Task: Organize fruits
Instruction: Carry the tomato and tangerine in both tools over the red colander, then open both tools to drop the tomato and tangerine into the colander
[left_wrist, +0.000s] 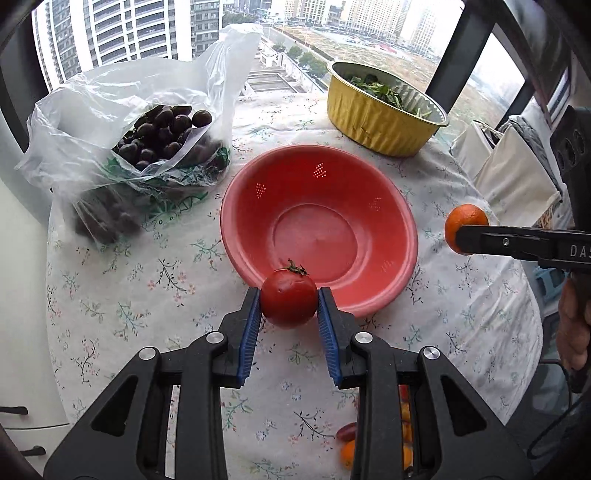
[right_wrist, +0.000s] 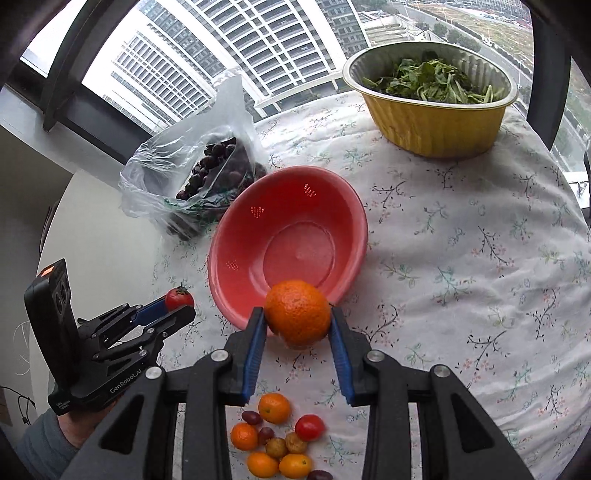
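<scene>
My left gripper is shut on a red tomato with a green stem, held above the cloth just in front of the red colander bowl. My right gripper is shut on an orange at the near rim of the same bowl, which holds nothing. Each view shows the other gripper from the side: the right one with the orange, the left one with the tomato. Several small oranges, kumquats, a cherry tomato and grapes lie near the table's front.
A clear plastic bag of dark round fruits sits left of the bowl. A yellow foil tub of green leaves stands at the back right. The round table has a floral cloth. Windows lie behind, bags to the right.
</scene>
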